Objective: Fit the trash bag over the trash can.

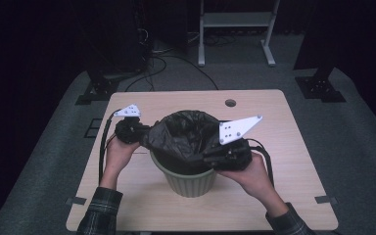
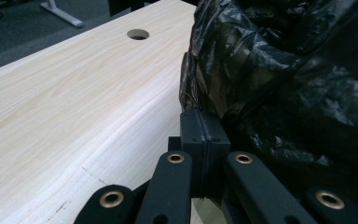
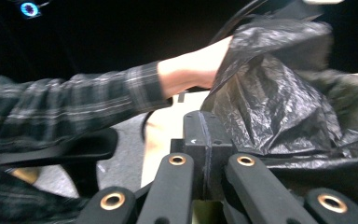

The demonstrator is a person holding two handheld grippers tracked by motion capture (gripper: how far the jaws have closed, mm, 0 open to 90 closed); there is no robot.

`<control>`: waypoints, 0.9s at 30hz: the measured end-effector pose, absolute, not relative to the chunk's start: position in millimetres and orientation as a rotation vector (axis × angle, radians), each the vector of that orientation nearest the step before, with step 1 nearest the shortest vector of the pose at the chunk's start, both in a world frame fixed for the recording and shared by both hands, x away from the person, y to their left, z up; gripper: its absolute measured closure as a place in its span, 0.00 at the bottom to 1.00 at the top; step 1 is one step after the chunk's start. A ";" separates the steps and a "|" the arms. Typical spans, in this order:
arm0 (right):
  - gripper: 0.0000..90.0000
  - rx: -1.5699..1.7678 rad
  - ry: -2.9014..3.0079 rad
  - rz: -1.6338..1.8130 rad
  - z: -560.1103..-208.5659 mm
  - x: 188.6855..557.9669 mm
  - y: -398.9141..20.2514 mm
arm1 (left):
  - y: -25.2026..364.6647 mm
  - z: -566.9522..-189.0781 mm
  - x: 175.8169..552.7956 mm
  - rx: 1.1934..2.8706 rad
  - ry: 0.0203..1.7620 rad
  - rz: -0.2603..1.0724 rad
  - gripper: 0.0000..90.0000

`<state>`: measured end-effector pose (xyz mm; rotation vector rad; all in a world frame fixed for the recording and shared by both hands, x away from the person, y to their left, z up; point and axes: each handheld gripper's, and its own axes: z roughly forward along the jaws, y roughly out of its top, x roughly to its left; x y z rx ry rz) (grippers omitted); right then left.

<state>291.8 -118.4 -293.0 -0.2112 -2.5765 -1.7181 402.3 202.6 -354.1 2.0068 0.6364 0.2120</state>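
A pale green ribbed bin (image 1: 190, 181) stands on the middle of the wooden table (image 1: 269, 196), lined with a crumpled black bag (image 1: 186, 132) that puffs above its rim. My left gripper (image 1: 144, 133) sits at the bag's left edge. Its jaws (image 2: 200, 116) are pressed together with the film (image 2: 284, 70) pinched at their tips and pulled out sideways. My right gripper (image 1: 206, 157) is at the bin's front right rim. Its jaws (image 3: 204, 116) are shut, and the bag's film (image 3: 270, 107) runs up from their tips.
The table has a round cable hole (image 1: 230, 103) near its far edge, which also lies ahead in the left gripper view (image 2: 138, 34). A white desk frame (image 1: 235, 29) and dark stands are on the floor beyond. A plaid-sleeved forearm (image 3: 121, 93) crosses the right gripper view.
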 end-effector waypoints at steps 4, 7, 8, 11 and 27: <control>1.00 -0.163 -2.556 -1.696 -300.4 276.2 -115.5 | 204.1 -351.0 397.4 2.005 0.628 0.214 1.00; 1.00 -0.129 -2.549 -1.669 -308.0 266.0 -108.4 | 205.3 -349.1 394.1 2.009 0.621 0.218 1.00; 1.00 -0.115 -2.547 -1.663 -310.0 263.5 -106.1 | 205.6 -348.8 393.3 2.008 0.618 0.220 1.00; 1.00 -0.081 -2.579 -1.631 -320.3 254.4 -96.1 | 207.1 -349.8 391.9 2.007 0.615 0.218 1.00; 1.00 -0.183 -2.597 -1.528 -385.8 246.4 -100.6 | 208.3 -365.1 391.4 2.013 0.622 0.184 1.00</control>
